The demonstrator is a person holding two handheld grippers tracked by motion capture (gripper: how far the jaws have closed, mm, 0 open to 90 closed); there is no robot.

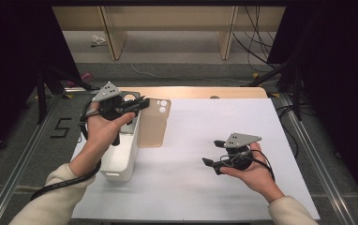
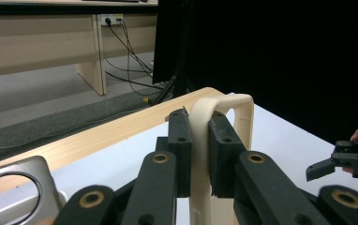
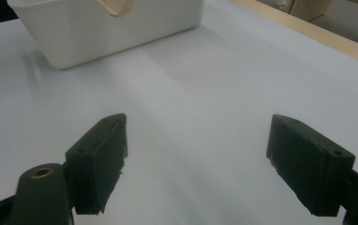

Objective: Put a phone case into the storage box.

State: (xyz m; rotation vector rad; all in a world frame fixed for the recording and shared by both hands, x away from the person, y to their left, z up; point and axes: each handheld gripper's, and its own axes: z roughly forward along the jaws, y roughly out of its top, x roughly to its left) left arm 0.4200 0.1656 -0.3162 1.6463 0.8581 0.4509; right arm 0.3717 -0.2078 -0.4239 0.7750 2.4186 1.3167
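A beige phone case [image 1: 153,124] with camera cut-outs hangs tilted over the white table sheet, beside the white bin [image 1: 121,159]. My left gripper [image 1: 142,103] is shut on the case's top edge. In the left gripper view the pads [image 2: 180,140] press on the case's rim [image 2: 228,105] from both sides, and the gripper [image 2: 199,126] points towards the table's far edge. My right gripper [image 1: 213,152] is held low over the sheet at the right, open, with nothing between its jaws [image 3: 196,154]. A corner of the case [image 3: 116,5] shows above the bin [image 3: 107,33].
The white sheet [image 1: 205,187] covers a wooden table whose bare far edge [image 1: 200,92] shows. The bin stands at the sheet's left border. Dark stands and cables lie on the floor beyond the table. My right gripper [image 2: 336,161] appears far off in the left gripper view.
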